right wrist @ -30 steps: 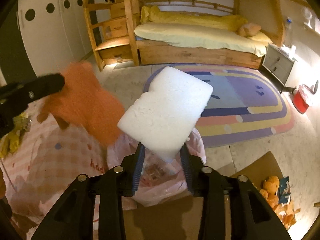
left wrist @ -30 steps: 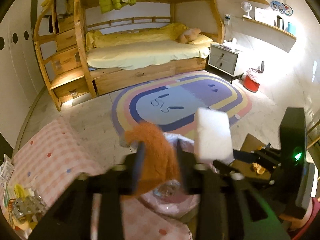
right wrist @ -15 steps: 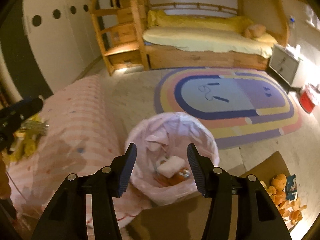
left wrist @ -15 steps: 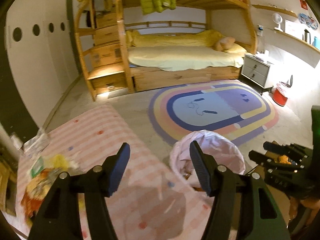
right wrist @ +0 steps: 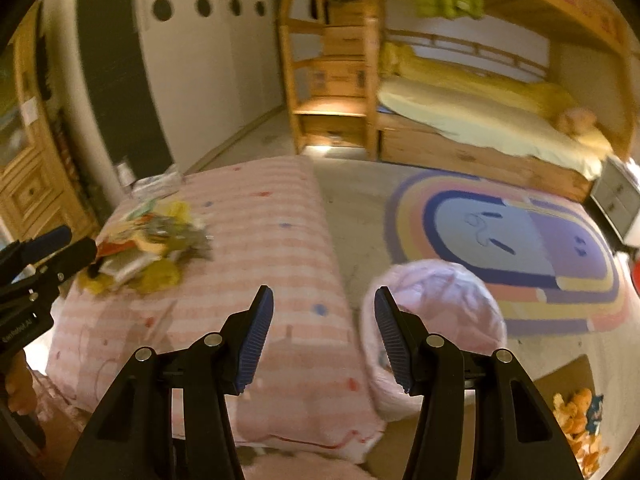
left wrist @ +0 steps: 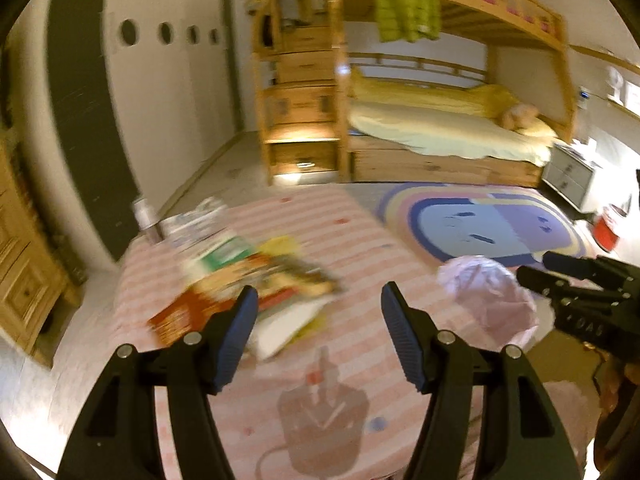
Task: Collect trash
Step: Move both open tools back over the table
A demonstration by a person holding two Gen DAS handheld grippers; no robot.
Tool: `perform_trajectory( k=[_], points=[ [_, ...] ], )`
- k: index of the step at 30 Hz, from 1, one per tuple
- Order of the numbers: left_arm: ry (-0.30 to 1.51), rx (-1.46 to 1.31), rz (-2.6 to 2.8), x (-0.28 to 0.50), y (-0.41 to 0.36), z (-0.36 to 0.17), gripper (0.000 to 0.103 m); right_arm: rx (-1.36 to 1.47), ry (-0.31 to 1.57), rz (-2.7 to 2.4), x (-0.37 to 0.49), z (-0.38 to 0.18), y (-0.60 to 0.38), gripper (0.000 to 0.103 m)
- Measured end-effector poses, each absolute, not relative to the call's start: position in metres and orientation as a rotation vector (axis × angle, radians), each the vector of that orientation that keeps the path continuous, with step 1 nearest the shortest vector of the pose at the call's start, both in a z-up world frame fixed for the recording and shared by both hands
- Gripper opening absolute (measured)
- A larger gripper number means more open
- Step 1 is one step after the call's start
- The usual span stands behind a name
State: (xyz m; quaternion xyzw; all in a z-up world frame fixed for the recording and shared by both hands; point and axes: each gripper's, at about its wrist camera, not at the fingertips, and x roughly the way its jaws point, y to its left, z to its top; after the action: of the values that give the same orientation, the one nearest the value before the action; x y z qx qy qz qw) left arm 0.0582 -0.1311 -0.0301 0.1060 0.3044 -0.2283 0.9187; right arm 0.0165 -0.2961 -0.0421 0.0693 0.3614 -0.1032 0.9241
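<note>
Trash pile (left wrist: 248,276): blurred heap of wrappers, packets and paper on the pink striped counter (left wrist: 360,240), toward its far left part.
Trash relative to left hand-held gripper (left wrist: 316,320): just ahead and left of the tips; the left finger (left wrist: 236,332) overlaps the heap's near edge in the left wrist view, contact cannot be told.
Left hand-held gripper state: jaws have just been opening, now stand wide apart with nothing between them.
Trash relative to right hand-held gripper (right wrist: 324,328): well off to the left and further away across the counter.
Right hand-held gripper state: jaws apart, empty, over the counter's near right edge.
Pink trash bag (right wrist: 436,312): on the floor just right of the counter, partly behind the right finger in the right wrist view.
Rug (right wrist: 520,240): beyond the bag, before the bunk bed (right wrist: 480,120).
</note>
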Motion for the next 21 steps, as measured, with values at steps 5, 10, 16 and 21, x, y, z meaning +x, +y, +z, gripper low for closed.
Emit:
perform_trajectory(
  k=[5,10,16,21],
  points=[
    [0.653,0.175,-0.354,0.070,-0.073,-0.037,0.064,0.095,0.753,-0.130,0.041,-0.038,-0.257,0.054],
    [0.666,0.127,-0.254,0.091,-0.024,-0.031,0.065,0.056,0.750,-0.054,0.069,-0.027,-0.225,0.054],
    [0.640,0.109,-0.183,0.118,0.009,-0.019,0.067,0.022,0.742,0.008,0.108,-0.018,-0.203,0.054],
    [0.652,0.126,-0.175,0.158,0.014,-0.021,0.067,0.024,0.740,0.007,0.130,-0.020,-0.206,0.053]
  ],
)
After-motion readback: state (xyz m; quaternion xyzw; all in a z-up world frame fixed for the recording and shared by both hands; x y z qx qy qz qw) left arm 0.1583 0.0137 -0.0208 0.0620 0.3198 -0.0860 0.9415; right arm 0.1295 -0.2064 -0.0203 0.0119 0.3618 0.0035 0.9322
